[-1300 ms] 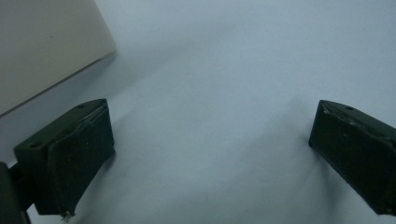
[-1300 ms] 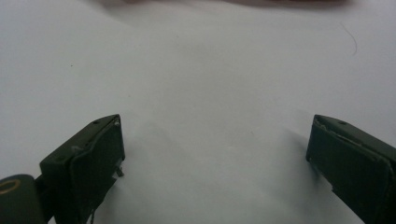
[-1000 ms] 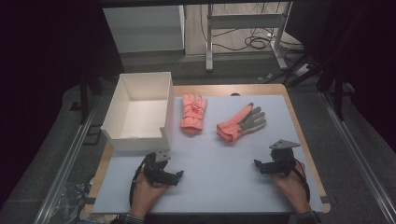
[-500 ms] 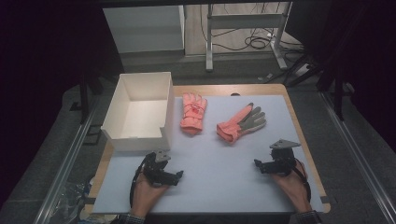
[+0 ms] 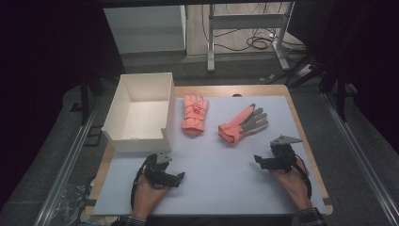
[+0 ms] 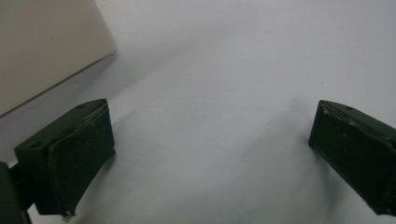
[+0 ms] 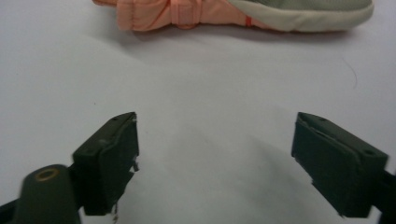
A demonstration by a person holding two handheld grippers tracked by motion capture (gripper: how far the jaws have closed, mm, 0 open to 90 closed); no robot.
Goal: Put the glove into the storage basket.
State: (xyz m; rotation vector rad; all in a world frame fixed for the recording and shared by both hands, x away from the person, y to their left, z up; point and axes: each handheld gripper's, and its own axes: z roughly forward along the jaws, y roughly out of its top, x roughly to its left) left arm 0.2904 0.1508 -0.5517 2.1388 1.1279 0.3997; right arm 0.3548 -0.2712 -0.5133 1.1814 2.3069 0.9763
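Right gripper view: glove (image 7: 243,14) lies ahead of the spread, empty right claw (image 7: 215,163), jaws just narrowing.

Left gripper (image 6: 205,158): I see its two black jaws wide apart, one at lower left, one at right edge, nothing between them. They sit low over the pale grey-blue table surface (image 6: 233,70), faint shadows under each. Upper left corner, I get the cream wall of a box (image 6: 46,42), its bottom edge just beyond the left jaw, not touching it.
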